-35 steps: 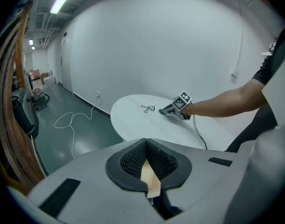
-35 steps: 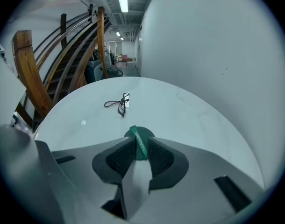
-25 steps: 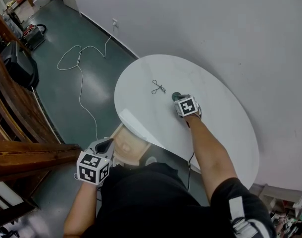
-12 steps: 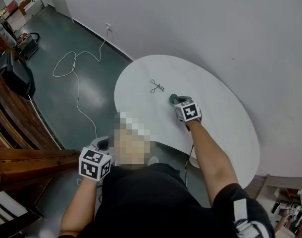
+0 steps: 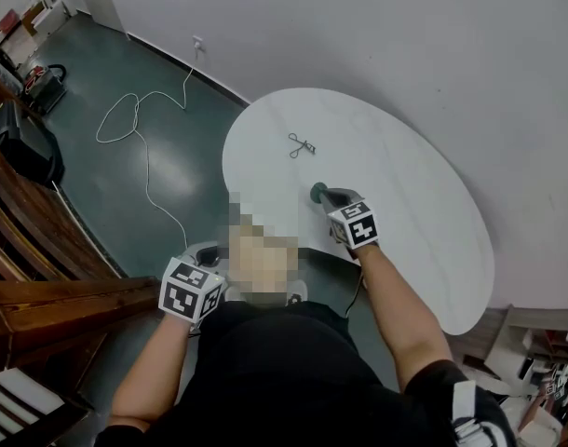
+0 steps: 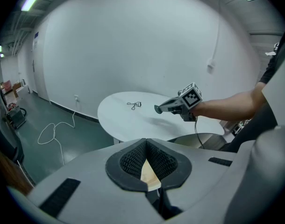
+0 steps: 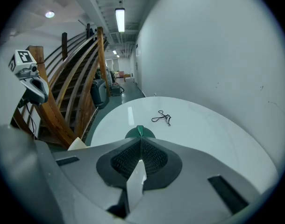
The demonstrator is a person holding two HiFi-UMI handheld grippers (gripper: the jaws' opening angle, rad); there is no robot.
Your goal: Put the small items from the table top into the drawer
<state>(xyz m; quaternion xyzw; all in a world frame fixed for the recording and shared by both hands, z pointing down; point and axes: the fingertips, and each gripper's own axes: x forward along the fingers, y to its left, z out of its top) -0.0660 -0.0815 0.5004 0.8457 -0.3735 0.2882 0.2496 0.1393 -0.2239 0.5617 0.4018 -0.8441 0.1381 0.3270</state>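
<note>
1. The left gripper [image 6: 145,143] hangs low beside the person, off the near edge of the worktop [image 5: 405,184], its jaws clenched tip to tip.
2. The right gripper [image 7: 140,140] is held just above the worktop near that edge, with its jaws grasping a small green item [image 7: 135,133] that pokes out past the tips.
3. Farther on, a black scissor-handled tool [image 5: 301,144] lies alone on the worktop.
4. Beyond that, a white cable [image 5: 140,128] loops across the floor.

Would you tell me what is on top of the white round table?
A small black wire tool lies on the table. The right gripper holds a green item above it. The gripper and forearm cover the strip of table beneath them.
</note>
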